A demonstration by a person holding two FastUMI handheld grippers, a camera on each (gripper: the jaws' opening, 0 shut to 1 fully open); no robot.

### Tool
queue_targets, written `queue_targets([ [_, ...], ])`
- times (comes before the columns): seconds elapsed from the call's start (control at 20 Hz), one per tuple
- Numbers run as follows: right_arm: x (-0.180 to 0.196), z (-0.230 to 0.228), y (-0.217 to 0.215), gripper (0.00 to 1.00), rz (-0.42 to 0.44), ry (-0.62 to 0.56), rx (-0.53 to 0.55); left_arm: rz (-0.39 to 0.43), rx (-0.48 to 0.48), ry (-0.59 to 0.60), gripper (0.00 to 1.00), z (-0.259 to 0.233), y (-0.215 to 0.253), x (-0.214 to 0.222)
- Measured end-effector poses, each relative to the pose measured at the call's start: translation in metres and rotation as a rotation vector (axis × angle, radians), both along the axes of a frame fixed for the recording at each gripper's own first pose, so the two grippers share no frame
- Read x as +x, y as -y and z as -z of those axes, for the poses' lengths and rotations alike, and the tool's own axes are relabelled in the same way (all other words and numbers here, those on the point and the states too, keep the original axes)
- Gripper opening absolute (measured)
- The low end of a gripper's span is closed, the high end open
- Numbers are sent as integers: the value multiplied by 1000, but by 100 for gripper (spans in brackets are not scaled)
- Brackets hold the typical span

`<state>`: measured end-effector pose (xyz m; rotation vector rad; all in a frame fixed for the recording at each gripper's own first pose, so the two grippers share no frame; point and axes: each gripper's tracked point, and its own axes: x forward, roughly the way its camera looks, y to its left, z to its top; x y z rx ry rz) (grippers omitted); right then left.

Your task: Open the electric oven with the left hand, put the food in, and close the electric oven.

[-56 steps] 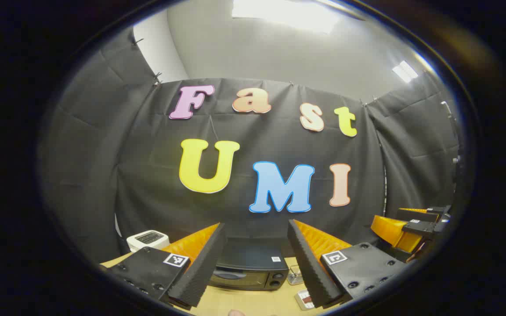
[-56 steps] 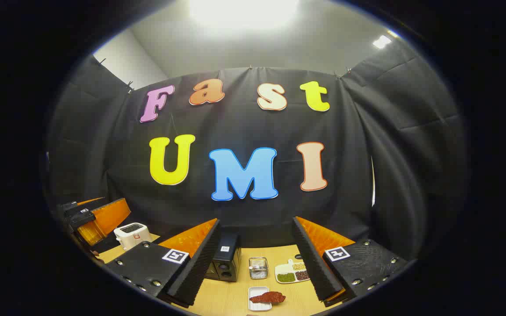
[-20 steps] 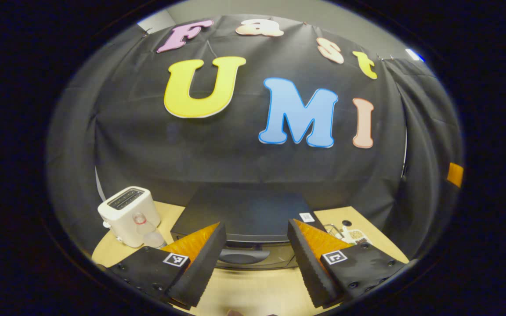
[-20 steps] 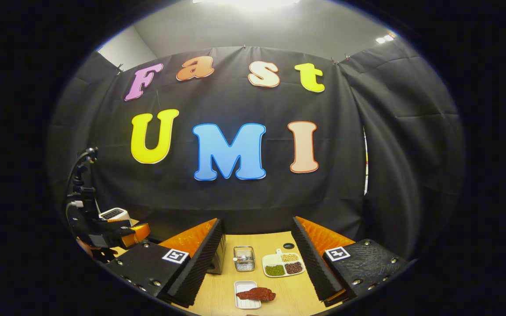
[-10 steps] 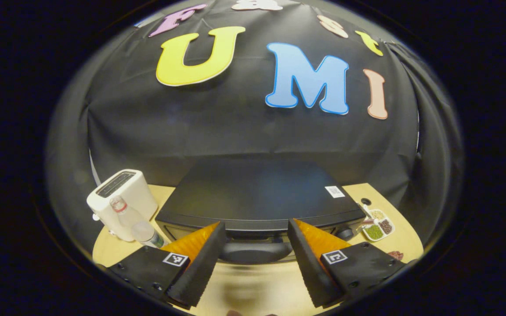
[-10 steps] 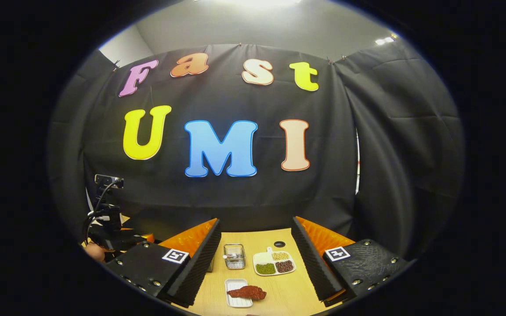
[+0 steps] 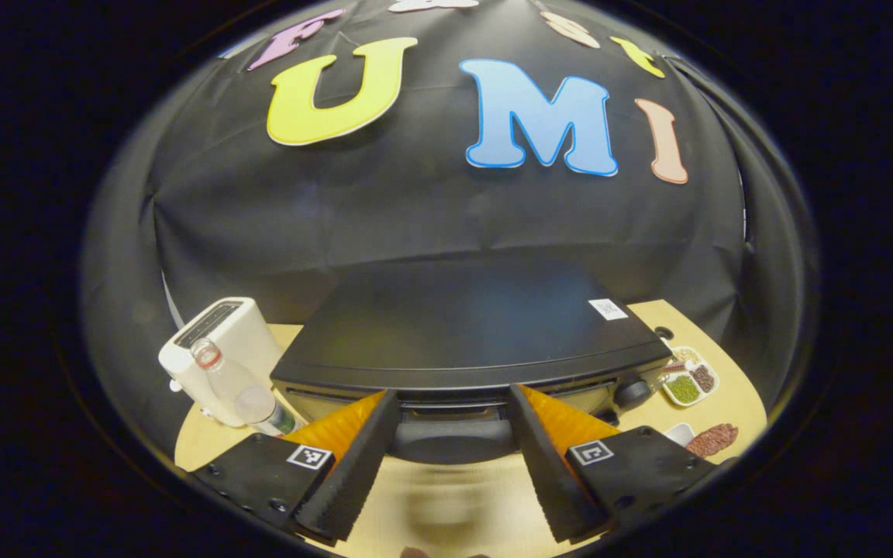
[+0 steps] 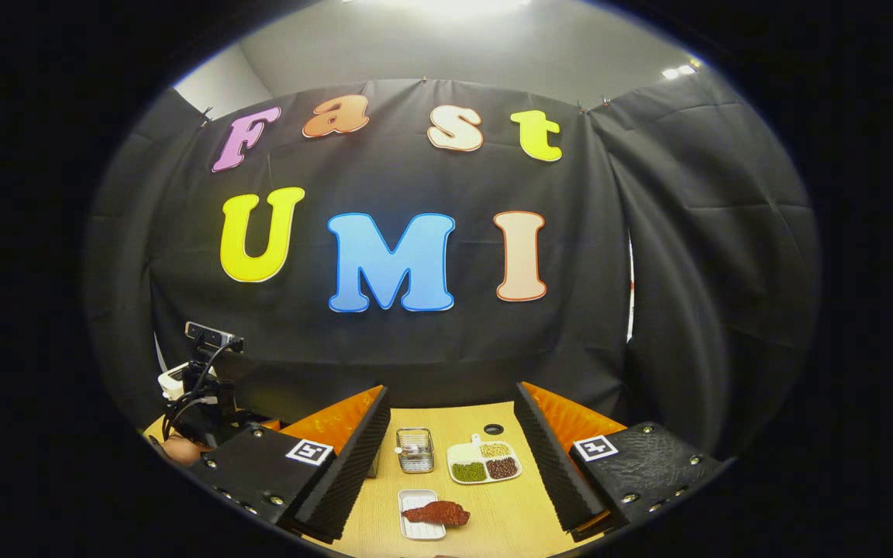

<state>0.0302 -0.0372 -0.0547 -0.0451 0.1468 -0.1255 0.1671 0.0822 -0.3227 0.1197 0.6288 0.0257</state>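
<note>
Left hand-held gripper [image 7: 453,465] is wide open w/ nothing in it, right at the oven door handle [image 7: 453,442]. Oven [image 7: 462,333] sits shut on the counter [image 7: 446,511]. Step: open it. Next: close on handle & pull. Right hand-held gripper [image 8: 454,473] is open too, above the food [image 8: 436,512].

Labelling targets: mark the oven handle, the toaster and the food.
oven handle [image 7: 453,443], left gripper view, middle of the bar.
toaster [image 7: 239,338], left gripper view, its side wall.
food [image 8: 436,512], right gripper view, centre of the piece.
</note>
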Motion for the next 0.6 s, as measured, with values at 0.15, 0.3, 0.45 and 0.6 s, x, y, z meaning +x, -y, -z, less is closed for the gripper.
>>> queue_targets([
  [0.15, -3, -2, -3, 97, -11, 4, 4, 14, 1, -3, 95, -1, 0, -19],
  [0.3, -5, -5, -6, 97, -24, 9, 7, 26, -5, -11, 95, 3, 1, -36],
  [0.45, -7, -8, -9, 97, -34, 13, 8, 33, -3, -26, 95, 8, 1, -54],
  [0.6, -11, -13, -11, 97, -39, 21, 1, 21, -21, -45, 92, 16, 0, -71],
])
